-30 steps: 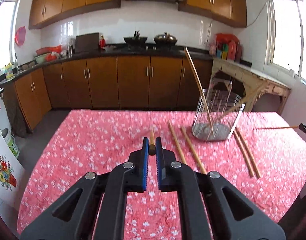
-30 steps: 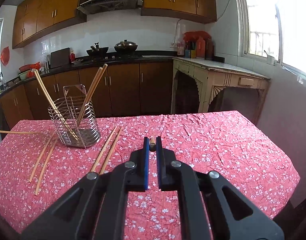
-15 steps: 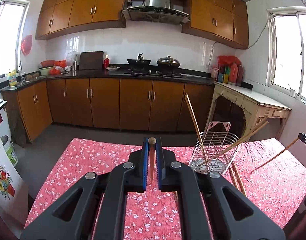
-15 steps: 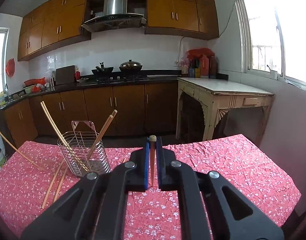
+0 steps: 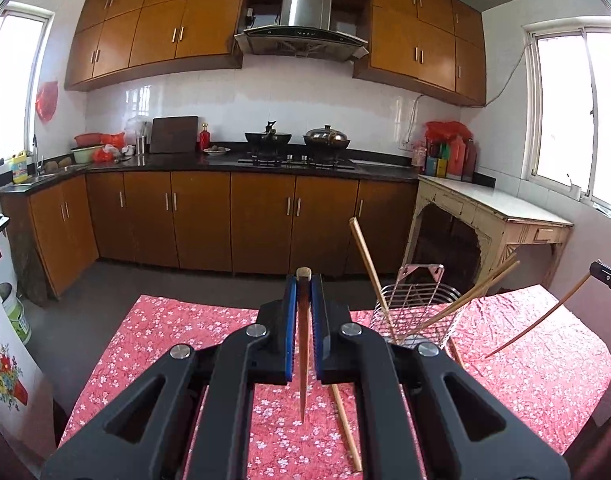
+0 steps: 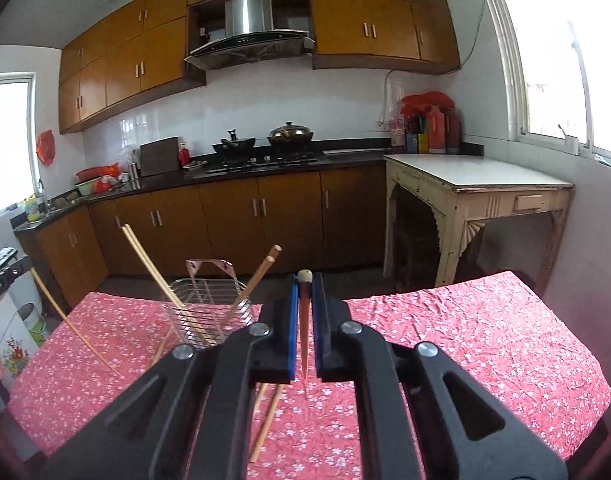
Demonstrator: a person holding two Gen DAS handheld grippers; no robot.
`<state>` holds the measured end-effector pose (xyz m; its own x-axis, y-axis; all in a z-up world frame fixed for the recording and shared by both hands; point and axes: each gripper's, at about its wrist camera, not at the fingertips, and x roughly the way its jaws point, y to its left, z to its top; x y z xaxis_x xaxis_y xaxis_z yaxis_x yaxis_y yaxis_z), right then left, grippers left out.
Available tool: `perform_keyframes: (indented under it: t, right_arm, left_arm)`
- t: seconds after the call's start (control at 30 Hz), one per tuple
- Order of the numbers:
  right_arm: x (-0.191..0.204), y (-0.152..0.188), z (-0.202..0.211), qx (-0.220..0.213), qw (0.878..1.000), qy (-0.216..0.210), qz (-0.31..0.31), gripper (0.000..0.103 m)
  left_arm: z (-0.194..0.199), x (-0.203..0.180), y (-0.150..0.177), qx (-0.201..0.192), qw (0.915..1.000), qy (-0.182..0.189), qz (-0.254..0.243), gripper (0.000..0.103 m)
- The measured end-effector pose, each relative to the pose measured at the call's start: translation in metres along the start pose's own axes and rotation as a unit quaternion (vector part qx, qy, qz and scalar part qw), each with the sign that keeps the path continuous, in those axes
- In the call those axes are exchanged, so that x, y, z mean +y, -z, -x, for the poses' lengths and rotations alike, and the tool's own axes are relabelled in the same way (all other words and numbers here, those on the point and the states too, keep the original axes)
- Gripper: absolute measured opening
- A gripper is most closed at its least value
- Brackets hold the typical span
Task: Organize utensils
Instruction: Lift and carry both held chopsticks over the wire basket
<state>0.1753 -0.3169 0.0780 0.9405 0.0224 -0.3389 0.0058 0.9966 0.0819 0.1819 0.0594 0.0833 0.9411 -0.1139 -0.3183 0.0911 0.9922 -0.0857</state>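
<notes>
My left gripper (image 5: 303, 280) is shut on a wooden chopstick (image 5: 303, 344), held above the table with its thin tip pointing down. My right gripper (image 6: 304, 279) is shut on another chopstick (image 6: 305, 332) the same way. The wire utensil basket (image 5: 415, 312) stands on the red floral tablecloth (image 5: 177, 344) to the right of my left gripper and holds a few leaning chopsticks. It shows in the right wrist view (image 6: 213, 312) to the left of my right gripper. The chopstick in my right gripper shows at the right of the left wrist view (image 5: 533, 322).
Loose chopsticks lie on the cloth near the basket (image 5: 345, 428) (image 6: 267, 424). The left gripper's chopstick (image 6: 71, 320) slants at the left of the right wrist view. Kitchen cabinets (image 5: 245, 220) and a cream side table (image 6: 481, 196) stand beyond the table's far edge.
Both grippers have lifted their chopsticks off the table and tilted up, so the chopsticks now hang tip-down above the cloth. The basket and loose chopsticks have not moved.
</notes>
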Motion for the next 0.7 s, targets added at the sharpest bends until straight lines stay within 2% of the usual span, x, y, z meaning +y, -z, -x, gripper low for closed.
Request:
perform_keyframes:
  t: [0.3, 0.43, 0.53, 0.7]
  right_arm:
    - [0.024, -0.047, 0.039, -0.017, 0.997, -0.076, -0.005, 0.007]
    - [0.039, -0.069, 0.046, -0.030, 0.995, -0.091, 0.000, 0.007]
    - [0.049, -0.087, 0.037, -0.034, 0.995, -0.096, -0.003, 0.007]
    - [0.064, -0.106, -0.004, -0.025, 0.996, -0.090, 0.000, 0.007]
  left_arm:
    - [0.018, -0.030, -0.046, -0.043, 0.9983, 0.040, -0.002, 0.007]
    - [0.020, -0.046, -0.071, -0.061, 0.9964, 0.059, 0.006, 0.007]
    - [0.013, -0.057, -0.086, -0.071, 0.9952, 0.066, 0.011, 0.007]
    - [-0.014, -0.082, -0.105, -0.082, 0.9941, 0.069, 0.014, 0.007]
